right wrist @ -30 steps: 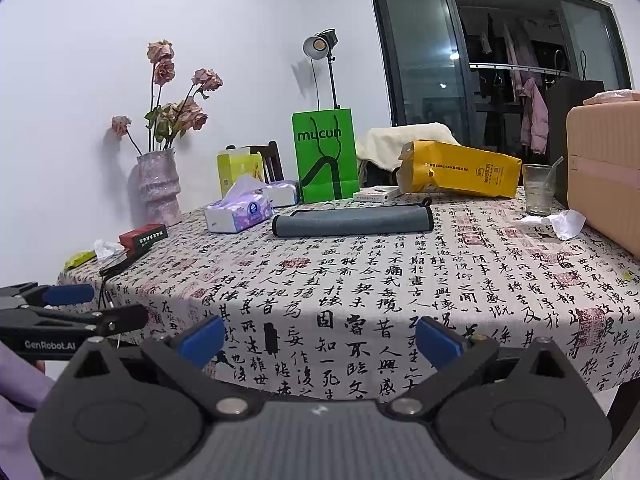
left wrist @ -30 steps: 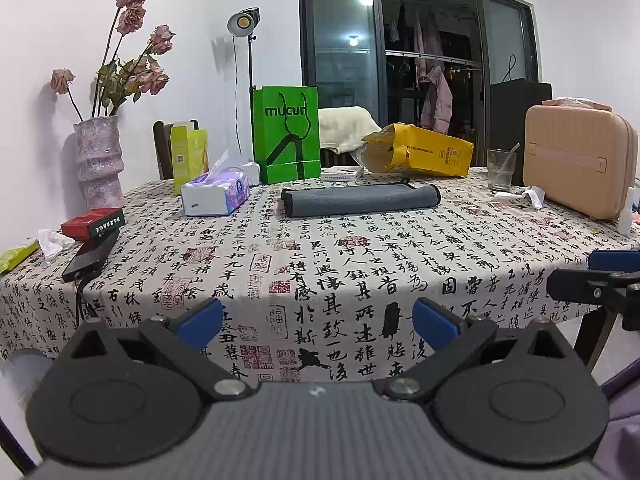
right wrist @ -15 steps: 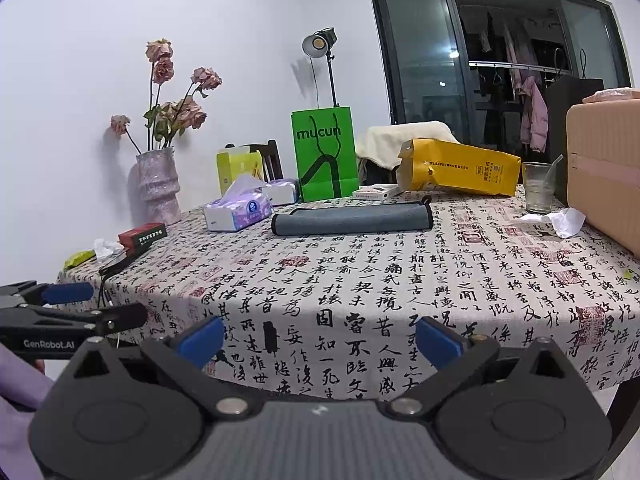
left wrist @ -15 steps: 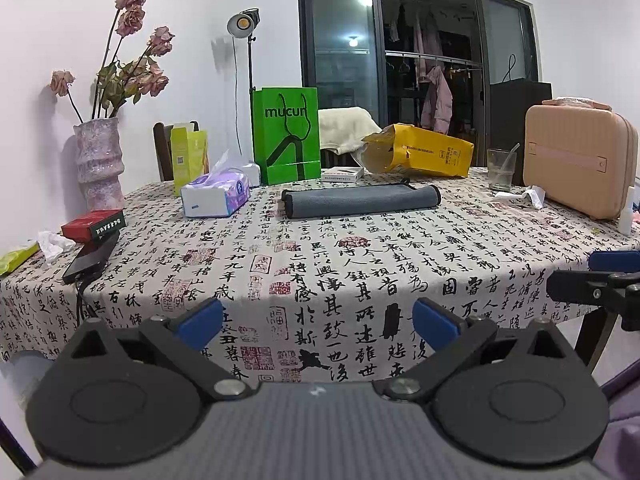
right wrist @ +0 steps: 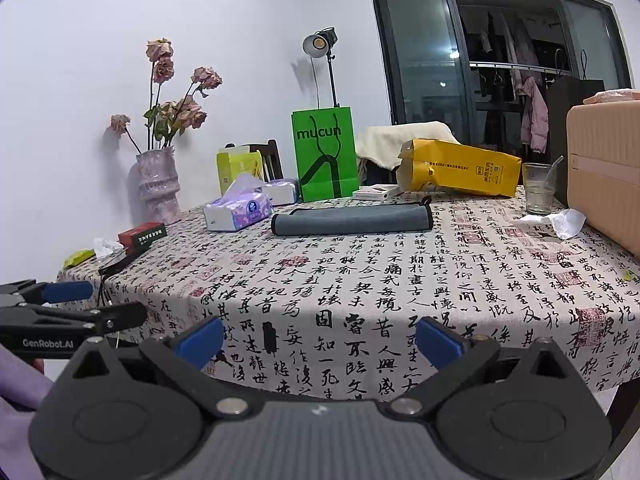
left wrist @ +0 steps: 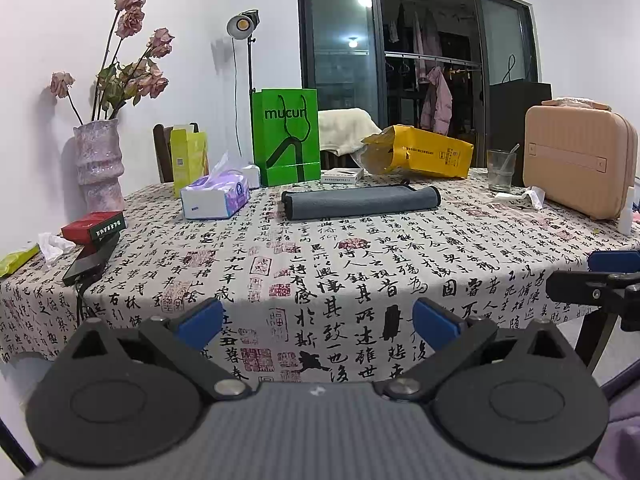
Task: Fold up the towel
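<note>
A grey towel (left wrist: 360, 202), folded into a long narrow strip, lies flat on the far middle of the table (left wrist: 320, 264); it also shows in the right wrist view (right wrist: 352, 220). My left gripper (left wrist: 318, 322) is open and empty, held off the table's near edge, far from the towel. My right gripper (right wrist: 320, 338) is open and empty too, beside the left one at the near edge. The right gripper shows at the right edge of the left wrist view (left wrist: 600, 280); the left gripper shows at the left edge of the right wrist view (right wrist: 72, 308).
Behind the towel stand a green paper bag (left wrist: 286, 136), a yellow bag (left wrist: 420, 154) and a tissue pack (left wrist: 214, 198). A vase (left wrist: 98, 164), red box (left wrist: 94, 226) and phone (left wrist: 88, 262) are at left; a glass (left wrist: 500, 170) and pink case (left wrist: 578, 166) at right.
</note>
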Demonstrator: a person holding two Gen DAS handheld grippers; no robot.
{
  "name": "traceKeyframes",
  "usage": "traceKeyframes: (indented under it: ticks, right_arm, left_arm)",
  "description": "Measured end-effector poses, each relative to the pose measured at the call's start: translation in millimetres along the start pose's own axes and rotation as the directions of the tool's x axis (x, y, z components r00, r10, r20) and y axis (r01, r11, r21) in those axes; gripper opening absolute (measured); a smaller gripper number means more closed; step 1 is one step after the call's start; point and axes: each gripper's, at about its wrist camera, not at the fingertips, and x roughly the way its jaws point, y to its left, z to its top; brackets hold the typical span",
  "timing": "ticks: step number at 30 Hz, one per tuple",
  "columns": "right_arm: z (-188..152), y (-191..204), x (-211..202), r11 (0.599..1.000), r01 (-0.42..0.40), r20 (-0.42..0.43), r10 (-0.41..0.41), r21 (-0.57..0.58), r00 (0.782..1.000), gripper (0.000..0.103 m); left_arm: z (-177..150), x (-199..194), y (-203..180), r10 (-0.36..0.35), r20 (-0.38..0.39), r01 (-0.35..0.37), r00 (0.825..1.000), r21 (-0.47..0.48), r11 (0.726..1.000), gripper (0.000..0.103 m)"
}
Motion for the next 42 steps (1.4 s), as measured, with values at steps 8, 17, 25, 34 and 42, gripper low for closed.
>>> traceKeyframes:
  ticks: [8, 17, 25, 34, 42]
  right_arm:
    - [0, 0, 0, 1.0, 0.001, 0.0, -0.001, 0.002, 1.0, 0.103]
    - [2, -1, -1, 1.0, 0.002, 0.0, -0.002, 0.006, 1.0, 0.103]
    - [1, -1, -1, 1.0, 0.001, -0.002, -0.001, 0.007, 1.0, 0.103]
    - [0, 0, 1, 1.0, -0.001, -0.011, 0.002, 0.014, 1.0, 0.103]
    - [-2, -2, 7, 1.0, 0.0, -0.019, 0.001, 0.025, 1.0, 0.103]
  left_arm:
    - [0, 0, 0, 0.001, 0.001, -0.001, 1.0, 0.001, 1.0, 0.103]
    - [4, 0, 1, 0.007, 0.002, -0.007, 1.0, 0.002, 1.0, 0.103]
    - [2, 0, -1, -0.002, 0.003, 0.002, 1.0, 0.003, 1.0, 0.103]
    - [0, 0, -3, -0.009, 0.0, 0.009, 1.0, 0.011, 1.0, 0.103]
    - [2, 10, -4, -0.012, 0.015, 0.011, 1.0, 0.021, 1.0, 0.103]
